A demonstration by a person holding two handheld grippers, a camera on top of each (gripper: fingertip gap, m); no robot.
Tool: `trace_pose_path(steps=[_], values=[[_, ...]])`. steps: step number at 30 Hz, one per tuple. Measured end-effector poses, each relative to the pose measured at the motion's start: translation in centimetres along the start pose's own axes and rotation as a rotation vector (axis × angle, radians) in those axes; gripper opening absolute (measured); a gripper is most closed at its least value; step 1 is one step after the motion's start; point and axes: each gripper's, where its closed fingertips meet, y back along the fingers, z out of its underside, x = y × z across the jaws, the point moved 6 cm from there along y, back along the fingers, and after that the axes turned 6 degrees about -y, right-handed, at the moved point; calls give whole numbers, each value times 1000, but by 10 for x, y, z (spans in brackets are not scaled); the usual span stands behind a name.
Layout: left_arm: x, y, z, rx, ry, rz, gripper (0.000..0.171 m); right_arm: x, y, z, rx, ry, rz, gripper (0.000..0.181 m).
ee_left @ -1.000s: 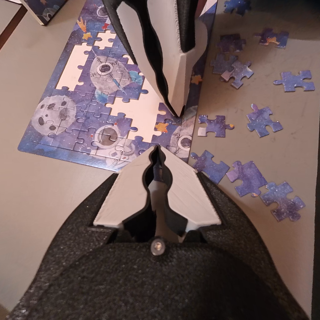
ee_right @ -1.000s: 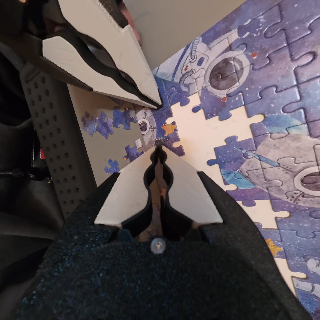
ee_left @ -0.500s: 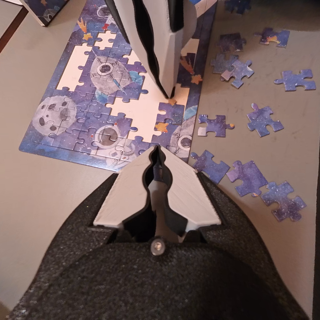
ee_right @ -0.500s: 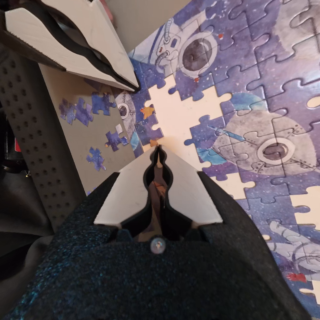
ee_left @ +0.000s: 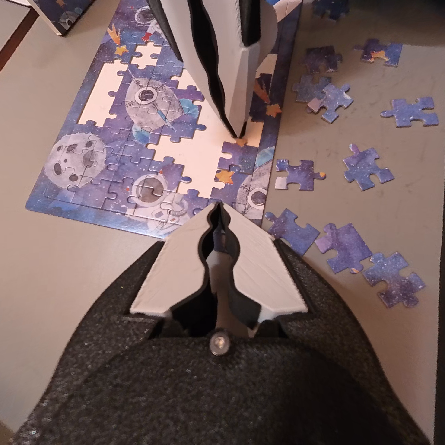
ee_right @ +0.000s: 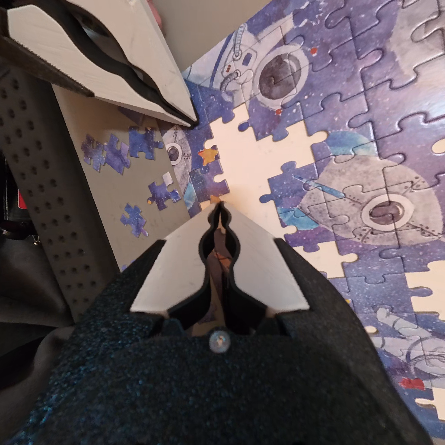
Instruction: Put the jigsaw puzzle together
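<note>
Right wrist view: right tool point(ee_right: 219, 204) pressed together, prob. on nothing, tip at puzzle point(ee_right: 361, 168) gap; left tool point(ee_left: 218, 204) closed, idle. Next: fetch loose pc point(ee_left: 298, 174).

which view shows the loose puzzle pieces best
The left wrist view: the loose pieces lie spread in plain sight on the table, right of the puzzle board. The right wrist view catches only a few, small, beside the left gripper.
</note>
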Motion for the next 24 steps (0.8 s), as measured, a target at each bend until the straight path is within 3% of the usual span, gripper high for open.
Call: trace_pose_path(steps=[6,12,24], values=[[0,0,0,0,1,1,0,3,6,-2,33,1,20,0],[0,0,0,0,-2,-1,0,-2,3,-6,60,115,34,29],[0,0,0,0,-1,-1,0,-14,3,-10,83,178,10,28]])
